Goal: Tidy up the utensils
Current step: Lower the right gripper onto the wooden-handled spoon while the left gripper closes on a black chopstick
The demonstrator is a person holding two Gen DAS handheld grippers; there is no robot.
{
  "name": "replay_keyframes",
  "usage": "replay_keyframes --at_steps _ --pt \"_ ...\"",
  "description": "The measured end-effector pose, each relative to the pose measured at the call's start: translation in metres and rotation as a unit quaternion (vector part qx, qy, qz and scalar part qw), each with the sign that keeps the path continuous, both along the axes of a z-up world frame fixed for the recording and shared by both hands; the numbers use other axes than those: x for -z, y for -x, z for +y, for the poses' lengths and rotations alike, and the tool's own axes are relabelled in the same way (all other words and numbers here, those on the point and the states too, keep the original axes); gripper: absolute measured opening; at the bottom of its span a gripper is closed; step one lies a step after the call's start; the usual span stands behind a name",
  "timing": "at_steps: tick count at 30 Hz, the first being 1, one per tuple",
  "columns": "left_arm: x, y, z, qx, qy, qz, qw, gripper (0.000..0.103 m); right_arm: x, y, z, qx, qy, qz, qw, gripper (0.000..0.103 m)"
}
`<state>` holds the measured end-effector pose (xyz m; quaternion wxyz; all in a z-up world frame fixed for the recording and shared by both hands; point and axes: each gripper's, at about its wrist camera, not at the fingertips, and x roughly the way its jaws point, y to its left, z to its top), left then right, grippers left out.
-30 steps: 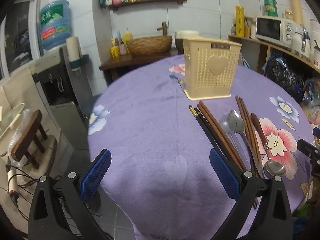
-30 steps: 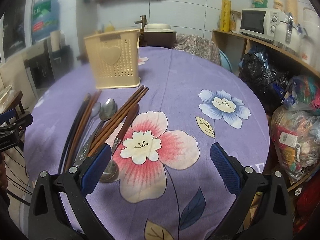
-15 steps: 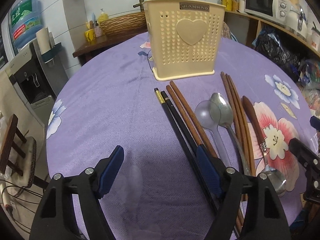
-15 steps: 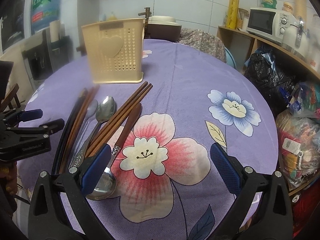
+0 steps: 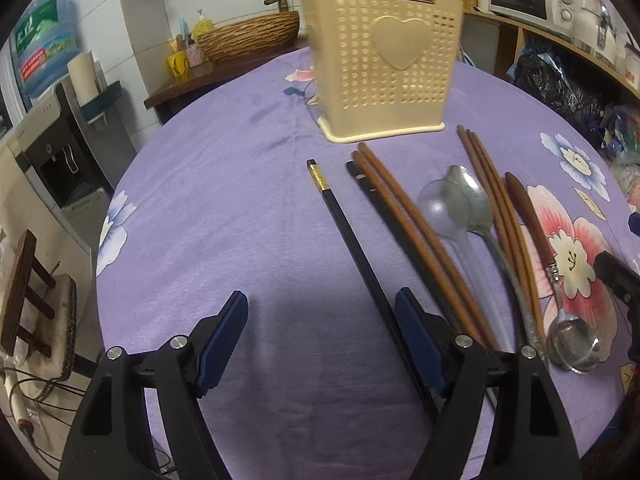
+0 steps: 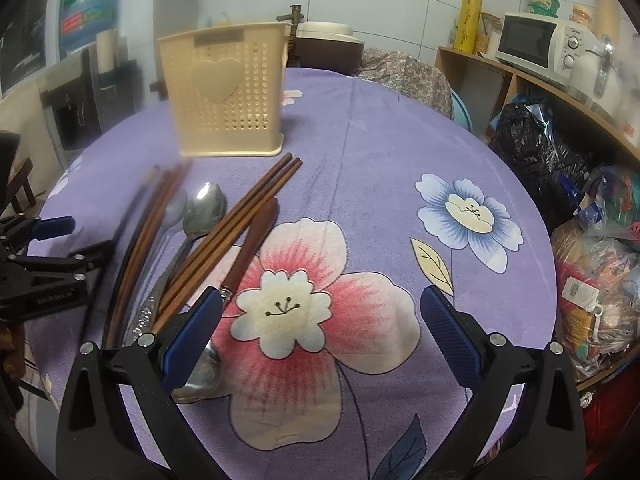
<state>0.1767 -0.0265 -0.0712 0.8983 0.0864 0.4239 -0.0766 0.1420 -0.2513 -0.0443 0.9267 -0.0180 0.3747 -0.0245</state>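
None of the utensils has reached the cream holder (image 5: 384,64) yet, so we judge the sorting barely begun. They lie in a loose row on the purple flowered worktop (image 5: 224,216), just near of the holder: one black chopstick (image 5: 344,224) lying a little apart at the left, then its black partner (image 5: 384,208) beside a brown pair (image 5: 408,216), a clear plastic spoon (image 5: 436,208) under a steel spoon (image 5: 472,200), another brown pair (image 5: 492,204), and at the far right a wooden-handled spoon (image 5: 568,336) with its bowl toward us.

Our left gripper (image 5: 320,344) has just been narrowing yet is spread, nothing pinched; the single black chopstick passes just inside its right pad (image 5: 416,344), which we read as lining up a first pick. Our right gripper (image 6: 320,336) is spread wide over the big pink flower (image 6: 296,304), empty, with its left pad (image 6: 192,336) close above the wooden-handled spoon's bowl (image 6: 200,376).

Everything is left to do: each piece must be lifted and stood in the holder.
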Motion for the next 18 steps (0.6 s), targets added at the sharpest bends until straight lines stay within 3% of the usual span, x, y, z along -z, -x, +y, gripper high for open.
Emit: replay_keyframes --at_steps 9,14,18 --pt "-0.004 -0.027 0.018 -0.026 0.03 0.026 0.9989 0.079 -0.005 -0.029 0.018 -0.04 -0.011 0.024 0.999 0.097" --pt "-0.011 -0.036 0.021 -0.037 0.038 0.014 0.9985 0.079 0.005 -0.052 0.02 -0.024 -0.028 0.053 0.998 0.068" --pt "-0.01 -0.037 0.018 -0.041 0.031 0.009 0.9986 0.079 0.012 -0.061 0.024 -0.021 -0.04 0.069 0.997 0.054"
